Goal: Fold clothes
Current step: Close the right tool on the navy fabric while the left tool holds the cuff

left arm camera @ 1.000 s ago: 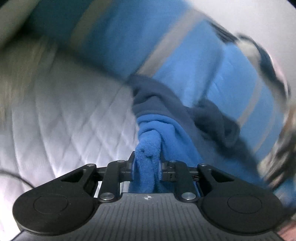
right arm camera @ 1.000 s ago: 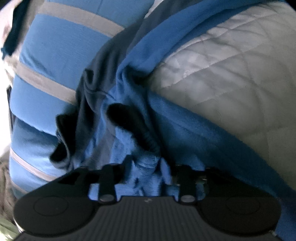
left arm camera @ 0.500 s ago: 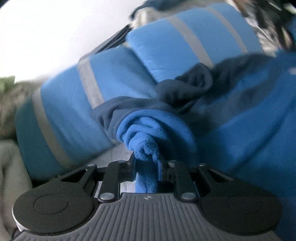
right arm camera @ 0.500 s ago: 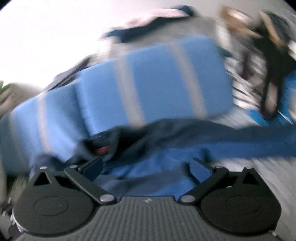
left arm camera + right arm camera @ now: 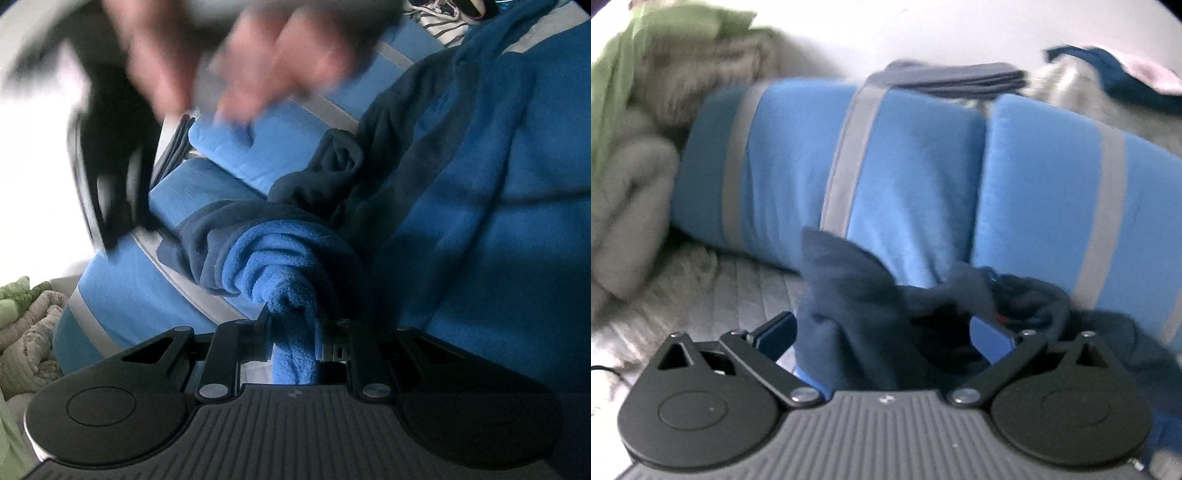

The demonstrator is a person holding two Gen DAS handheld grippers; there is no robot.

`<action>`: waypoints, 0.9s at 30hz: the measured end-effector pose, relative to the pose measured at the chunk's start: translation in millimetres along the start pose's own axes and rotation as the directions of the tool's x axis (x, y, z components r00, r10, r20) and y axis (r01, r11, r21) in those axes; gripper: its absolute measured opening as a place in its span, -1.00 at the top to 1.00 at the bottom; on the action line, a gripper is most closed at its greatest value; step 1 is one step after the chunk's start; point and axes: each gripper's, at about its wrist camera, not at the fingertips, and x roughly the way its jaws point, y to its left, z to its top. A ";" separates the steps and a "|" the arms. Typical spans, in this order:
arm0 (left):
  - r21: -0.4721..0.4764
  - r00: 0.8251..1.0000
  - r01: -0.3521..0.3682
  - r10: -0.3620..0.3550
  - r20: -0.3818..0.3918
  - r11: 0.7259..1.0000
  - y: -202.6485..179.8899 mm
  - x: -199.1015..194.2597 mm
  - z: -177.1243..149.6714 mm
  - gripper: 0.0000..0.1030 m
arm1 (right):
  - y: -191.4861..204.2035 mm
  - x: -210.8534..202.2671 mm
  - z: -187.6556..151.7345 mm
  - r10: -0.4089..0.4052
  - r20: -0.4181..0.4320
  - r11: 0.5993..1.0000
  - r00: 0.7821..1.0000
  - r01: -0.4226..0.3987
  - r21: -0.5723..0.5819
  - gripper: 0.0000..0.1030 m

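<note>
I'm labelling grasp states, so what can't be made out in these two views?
- Left view: the hand and the black device it holds are motion-blurred.
- Right view: navy cloth lies between the open right gripper fingers; contact is unclear.
- Left view: the fleece hides the left gripper pads.

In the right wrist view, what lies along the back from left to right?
Green cloth → beige blanket heap → blue pillow with grey stripes → second blue pillow.
</note>
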 end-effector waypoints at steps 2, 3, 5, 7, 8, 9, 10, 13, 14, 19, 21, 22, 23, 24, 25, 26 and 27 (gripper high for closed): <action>0.040 1.000 -0.016 0.015 0.014 0.999 -3.0 0.0 -1.0 0.62 | 22.1 22.8 6.4 -0.044 -0.044 0.998 0.998 0.042 -0.045 -1.00; 0.069 0.999 -0.029 0.028 0.023 0.997 -5.1 -0.9 -2.0 0.62 | 32.1 34.2 9.4 -0.062 -0.064 0.996 0.996 0.058 -0.064 -0.99; 0.087 0.999 -0.048 0.045 0.029 0.995 -4.1 -2.1 -6.9 0.62 | 35.7 54.7 13.9 -0.045 -0.079 0.998 0.996 0.041 -0.045 -0.38; 0.026 0.999 -0.043 0.042 0.016 0.999 5.5 -2.0 -13.2 0.63 | 29.2 69.2 21.1 -0.026 -0.094 0.999 0.995 0.029 0.022 0.58; -0.035 0.999 -0.035 0.035 0.004 0.999 14.2 -0.9 -18.3 0.64 | 19.9 73.6 25.1 0.006 -0.108 0.997 0.994 0.003 0.081 0.61; -0.098 1.000 -0.027 0.027 -0.006 0.995 23.0 0.3 -23.4 0.64 | 9.6 78.4 29.7 0.031 -0.112 0.990 0.993 -0.015 0.139 0.63; -0.160 1.000 -0.020 0.018 -0.017 0.987 31.8 1.4 -28.6 0.65 | 0.4 82.7 33.7 0.051 -0.112 0.982 0.992 -0.029 0.189 0.64; -0.538 0.991 0.077 -0.124 -0.051 0.839 74.4 11.2 -47.5 0.66 | -23.9 93.4 39.2 0.155 -0.111 0.941 0.982 -0.112 0.321 0.65; -0.613 0.987 0.102 -0.159 -0.039 0.783 81.5 12.7 -53.9 0.67 | -28.4 96.8 40.3 0.167 -0.114 0.932 0.979 -0.120 0.341 0.65; -0.886 0.952 0.191 -0.300 0.062 0.423 114.0 19.4 -85.8 0.73 | -37.7 108.3 39.9 0.194 -0.107 0.915 0.975 -0.140 0.379 0.65; -0.946 0.933 0.211 -0.340 0.119 0.248 127.0 22.1 -98.6 0.69 | -35.8 110.0 39.2 0.188 -0.105 0.920 0.976 -0.138 0.366 0.66; -0.964 0.923 0.216 -0.356 0.149 0.157 133.5 23.4 -105.0 0.66 | -34.6 109.1 40.4 0.187 -0.104 0.925 0.977 -0.139 0.352 0.66; -0.955 0.929 0.233 -0.333 0.163 0.183 133.8 20.5 -101.1 0.55 | -33.5 108.2 41.6 0.185 -0.103 0.931 0.977 -0.140 0.338 0.66; -0.943 0.935 0.250 -0.308 0.176 0.219 133.7 17.3 -96.4 0.32 | -32.3 107.2 42.8 0.183 -0.102 0.935 0.978 -0.141 0.324 0.66; -0.925 0.942 0.261 -0.282 0.182 0.276 133.1 15.5 -90.3 0.20 | -31.1 106.3 43.9 0.181 -0.101 0.940 0.978 -0.142 0.310 0.65; -0.913 0.946 0.264 -0.266 0.183 0.310 130.5 18.5 -85.3 0.03 | -30.2 105.4 45.1 0.180 -0.101 0.944 0.978 -0.143 0.297 0.65; -0.901 0.950 0.265 -0.252 0.184 0.342 127.9 21.8 -80.3 0.00 | -30.7 104.8 46.0 0.183 -0.106 0.945 0.977 -0.145 0.292 0.65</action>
